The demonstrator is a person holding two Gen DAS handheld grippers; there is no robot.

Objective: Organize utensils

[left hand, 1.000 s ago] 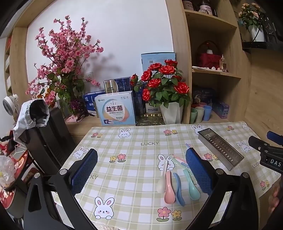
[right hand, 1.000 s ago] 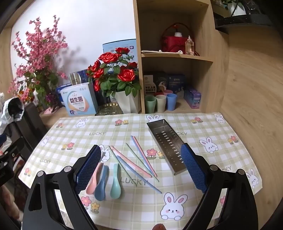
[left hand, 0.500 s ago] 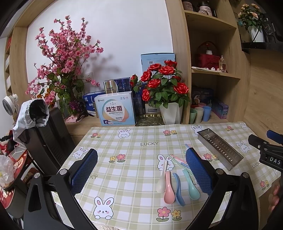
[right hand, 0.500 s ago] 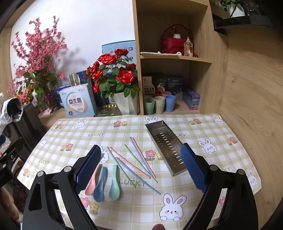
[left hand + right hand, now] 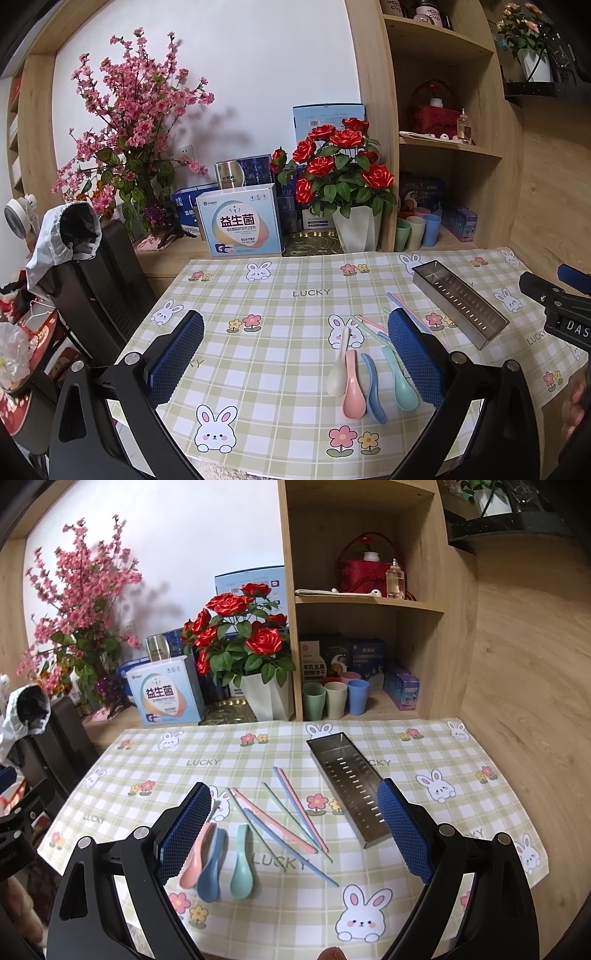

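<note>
Several pastel spoons lie side by side near the table's front: white (image 5: 338, 373), pink (image 5: 352, 389), blue (image 5: 373, 391) and green (image 5: 400, 386). Several pastel chopsticks (image 5: 295, 812) are scattered between the spoons and a long perforated steel tray (image 5: 349, 786). My left gripper (image 5: 295, 354) hovers open above the cloth, its right finger beside the green spoon. Over the chopsticks, my right gripper (image 5: 295, 830) is also open and empty; its left finger covers part of the pink spoon (image 5: 194, 862). The right gripper's body (image 5: 557, 306) shows at the left view's right edge.
A checked bunny tablecloth (image 5: 266, 295) covers the table. Behind it stand a red rose pot (image 5: 341, 173), a boxed product (image 5: 240, 225), pink blossoms (image 5: 129, 122) and shelf cups (image 5: 334, 698). A black chair (image 5: 96, 273) stands at the left.
Both grippers have drawn back and up slightly, so the table and utensils sit a little lower and farther in view. Nothing on the table moved.
</note>
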